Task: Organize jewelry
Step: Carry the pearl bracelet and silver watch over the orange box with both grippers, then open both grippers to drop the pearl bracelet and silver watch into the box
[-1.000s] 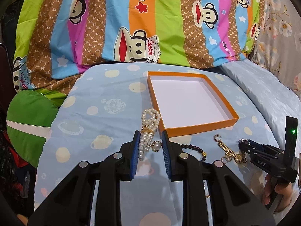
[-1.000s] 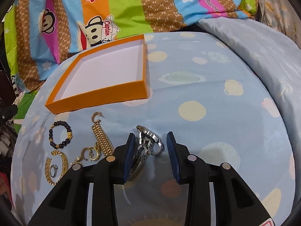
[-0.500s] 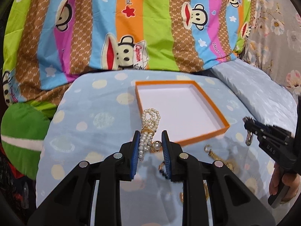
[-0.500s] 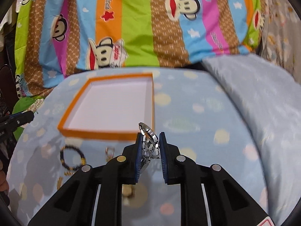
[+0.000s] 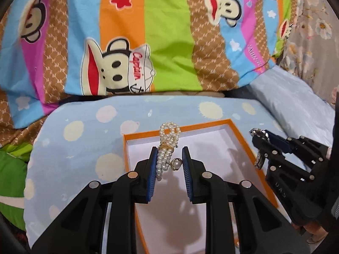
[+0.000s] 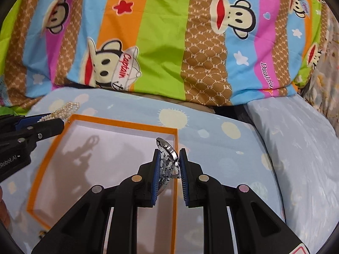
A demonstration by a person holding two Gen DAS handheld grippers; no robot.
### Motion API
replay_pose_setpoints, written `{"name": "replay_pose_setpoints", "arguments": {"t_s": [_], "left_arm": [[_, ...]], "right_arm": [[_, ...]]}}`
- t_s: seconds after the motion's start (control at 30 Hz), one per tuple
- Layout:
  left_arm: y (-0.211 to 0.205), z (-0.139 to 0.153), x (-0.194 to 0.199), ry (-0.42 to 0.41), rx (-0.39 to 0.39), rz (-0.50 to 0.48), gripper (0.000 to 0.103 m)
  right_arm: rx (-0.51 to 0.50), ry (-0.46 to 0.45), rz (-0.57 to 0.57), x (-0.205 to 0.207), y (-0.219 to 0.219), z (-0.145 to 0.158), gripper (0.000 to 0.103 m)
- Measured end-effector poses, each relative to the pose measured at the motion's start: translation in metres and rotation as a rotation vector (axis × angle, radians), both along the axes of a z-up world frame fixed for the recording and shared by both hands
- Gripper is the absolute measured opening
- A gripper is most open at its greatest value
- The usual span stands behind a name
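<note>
My left gripper (image 5: 169,154) is shut on a white pearl bracelet (image 5: 168,146) with a gold clasp and a pearl drop, held above the orange tray (image 5: 127,148) with a white floor. My right gripper (image 6: 168,156) is shut on a silver metal watch (image 6: 168,158), held over the tray's right wall (image 6: 175,169). The right gripper also shows in the left wrist view (image 5: 259,141) at the tray's right side, with the watch (image 5: 260,160) hanging from it. The left gripper with the pearls (image 6: 63,108) shows in the right wrist view at the tray's far left corner.
The tray lies on a pale blue cushion with cream dots (image 5: 74,131). A striped cartoon-monkey blanket (image 5: 169,42) rises behind it. A green cushion (image 5: 10,169) lies at the left. A pale blue pillow (image 6: 296,148) lies at the right.
Both grippers have lifted their pieces off the cushion and moved forward over the tray. The right gripper closed on the watch one second ago.
</note>
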State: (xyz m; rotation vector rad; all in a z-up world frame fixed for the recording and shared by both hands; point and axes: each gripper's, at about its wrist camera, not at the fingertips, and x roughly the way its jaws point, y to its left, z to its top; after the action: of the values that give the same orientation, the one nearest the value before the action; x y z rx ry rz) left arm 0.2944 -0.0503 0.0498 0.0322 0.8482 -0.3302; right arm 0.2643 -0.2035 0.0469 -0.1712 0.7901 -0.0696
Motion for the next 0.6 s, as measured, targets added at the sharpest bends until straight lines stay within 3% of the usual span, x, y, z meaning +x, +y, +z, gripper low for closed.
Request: {"name": "replay_pose_setpoints", "arguments": {"t_s": [0.13,0.27,0.33,0.4,0.5,0.6], "left_arm": [[-0.006,-0.025,0.022,0.043,0.040,0.013,0.022],[-0.004,-0.037,0.033,0.072,0.035,0.025,0.024],[0.003,-0.035,0.033,0.070,0.012,0.039,0.034],[0.010,-0.028,0.031,0.042,-0.013,0.057,0.060],[0.022,-0.014,0.027,0.004,-0.041,0.076,0.063],[0.037,0.003,0.019,-0.020,-0.086,0.102,0.063]], "right_arm": [[-0.072,0.078,-0.003,0.032,0.007,-0.023,0.017],[-0.074,0.129,0.037,0.046,0.017,-0.034,0.018],[0.001,0.118,0.086,0.042,0.017,-0.028,0.019],[0.110,0.100,0.119,0.037,0.012,-0.018,0.023],[0.212,0.030,0.089,0.021,-0.005,0.002,0.023],[0.227,-0.024,0.034,0.001,-0.019,0.020,0.023]]}}
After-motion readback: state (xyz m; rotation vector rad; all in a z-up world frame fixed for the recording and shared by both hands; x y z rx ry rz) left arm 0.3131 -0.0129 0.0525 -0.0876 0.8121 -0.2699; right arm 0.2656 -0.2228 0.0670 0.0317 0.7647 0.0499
